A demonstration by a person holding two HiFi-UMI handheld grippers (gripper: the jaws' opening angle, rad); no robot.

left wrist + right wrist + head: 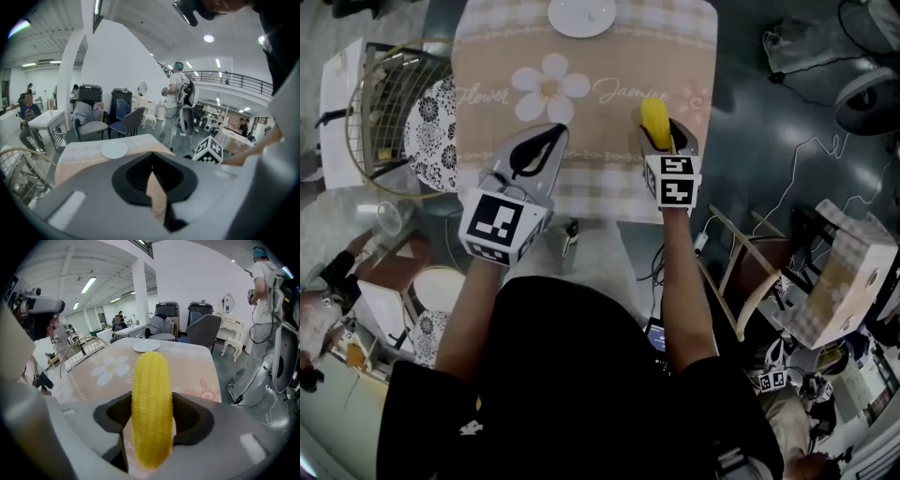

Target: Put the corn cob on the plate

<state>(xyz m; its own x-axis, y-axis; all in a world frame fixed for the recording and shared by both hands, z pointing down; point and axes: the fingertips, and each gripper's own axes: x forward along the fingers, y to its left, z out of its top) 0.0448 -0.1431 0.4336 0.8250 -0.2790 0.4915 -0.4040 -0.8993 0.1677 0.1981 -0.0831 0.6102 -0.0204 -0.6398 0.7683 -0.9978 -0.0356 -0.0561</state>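
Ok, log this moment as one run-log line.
right gripper: shut on corn cob | left gripper: shut, empty | plate: bare, far edge of table | corn placed: not yet

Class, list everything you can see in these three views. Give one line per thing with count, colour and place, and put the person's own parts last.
yellow corn cob: one, yellow, lying lengthwise between the right gripper's jaws.
round white plate: one, white, empty, at the table's far edge.
beige checked tablecloth with flower print: one, beige, covering the table.
gold wire frame: one, gold, left of the table.
left hand-held gripper: one, grey, over the near part of the table, jaws together, holding nothing.
right hand-held gripper: one, grey, beside the left one, shut on the corn cob.
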